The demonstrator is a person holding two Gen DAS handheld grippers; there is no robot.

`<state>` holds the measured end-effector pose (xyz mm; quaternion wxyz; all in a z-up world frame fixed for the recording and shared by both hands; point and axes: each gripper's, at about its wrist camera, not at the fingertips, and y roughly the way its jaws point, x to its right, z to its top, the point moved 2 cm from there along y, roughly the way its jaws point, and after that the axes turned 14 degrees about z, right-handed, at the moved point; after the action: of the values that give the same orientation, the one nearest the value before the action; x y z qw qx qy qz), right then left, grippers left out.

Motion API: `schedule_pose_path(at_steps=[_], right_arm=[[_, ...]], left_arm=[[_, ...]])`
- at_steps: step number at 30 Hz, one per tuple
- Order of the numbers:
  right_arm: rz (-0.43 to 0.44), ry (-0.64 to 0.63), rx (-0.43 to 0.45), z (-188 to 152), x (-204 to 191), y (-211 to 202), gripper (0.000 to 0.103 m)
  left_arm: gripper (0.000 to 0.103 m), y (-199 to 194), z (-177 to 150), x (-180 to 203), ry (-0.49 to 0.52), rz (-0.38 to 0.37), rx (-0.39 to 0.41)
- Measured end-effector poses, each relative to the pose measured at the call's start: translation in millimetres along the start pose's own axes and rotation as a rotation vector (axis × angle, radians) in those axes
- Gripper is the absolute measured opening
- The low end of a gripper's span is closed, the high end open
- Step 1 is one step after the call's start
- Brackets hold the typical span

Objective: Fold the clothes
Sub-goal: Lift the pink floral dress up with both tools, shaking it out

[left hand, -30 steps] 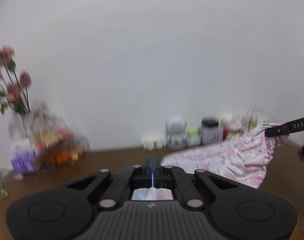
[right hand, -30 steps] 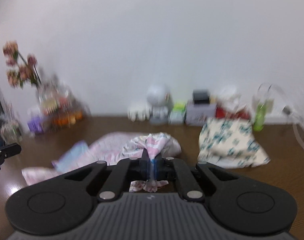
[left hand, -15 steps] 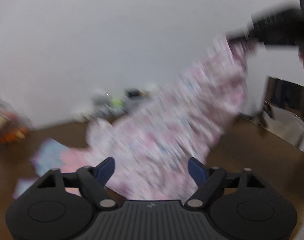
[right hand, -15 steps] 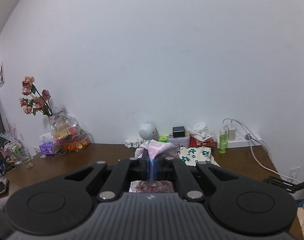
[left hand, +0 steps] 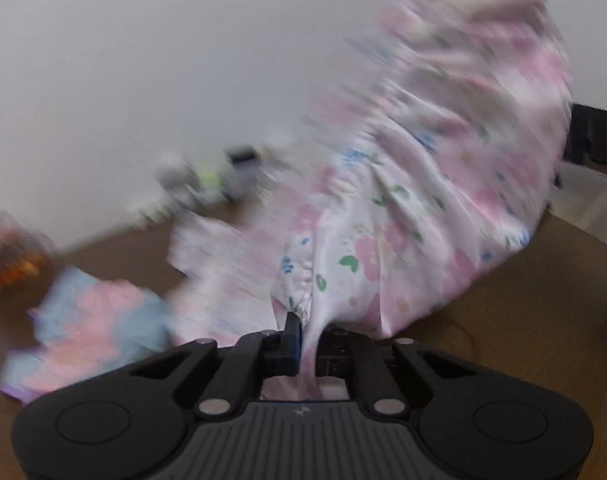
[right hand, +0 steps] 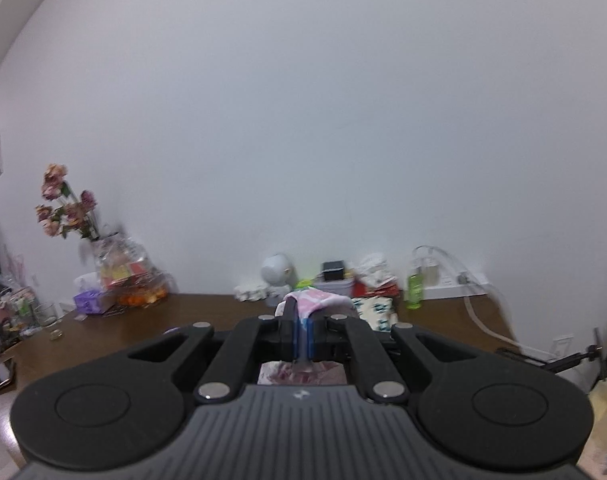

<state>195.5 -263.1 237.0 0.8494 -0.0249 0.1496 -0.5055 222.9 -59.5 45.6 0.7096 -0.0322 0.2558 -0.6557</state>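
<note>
Between the left gripper's [left hand: 308,340] closed fingers, pinching a fold of the pink flowered garment [left hand: 415,184], with the cloth rising from the grip up toward the top right of the left wrist view, where its upper end runs out of the picture. Hanging well above the brown table [left hand: 523,320], blurred across most of its width, with a lower part trailing down onto the tabletop behind. Lying flat on the table to the left, a pink and blue cloth [left hand: 91,328], also blurred. Standing against the white wall [left hand: 183,80] at the table's back, a smear of small things too soft to make out.

Over on the right gripper [right hand: 302,338], clamping tight on another bit of the same pink garment [right hand: 317,300], the cloth bunching over the fingertips and showing again below them. Looking level across the table [right hand: 183,320] toward the back wall: dried flowers [right hand: 65,210] at the left, a purple tissue box [right hand: 88,302] beside a clear bag of snacks [right hand: 133,276], a drinking glass [right hand: 47,314] nearer the left edge, a green bottle [right hand: 414,290] at the right, and a folded cloth with a teal flower print [right hand: 373,312] just right of the gripper's fingers. Trailing along the right side of the table, a white cable [right hand: 487,326].
</note>
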Motion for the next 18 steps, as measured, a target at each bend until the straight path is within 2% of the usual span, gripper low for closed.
schedule_pose_path(at_steps=[4,10,13,18], right_arm=[[-0.037,0.003,0.044,16,8,-19,0.004],[-0.038,-0.044,0.170,62,-18,-66,0.004],[-0.036,-0.084,0.226,84,-42,-98,0.004],[-0.038,-0.149,0.300,111,-84,-153,0.004]], left_arm=[[0.002,-38,51,-47,-0.029,0.088,0.125],[0.002,-133,122,-94,-0.008,0.196,0.364],[0.002,-181,145,-113,-0.013,0.212,0.427],[0.002,-248,168,-138,0.005,0.182,0.467]])
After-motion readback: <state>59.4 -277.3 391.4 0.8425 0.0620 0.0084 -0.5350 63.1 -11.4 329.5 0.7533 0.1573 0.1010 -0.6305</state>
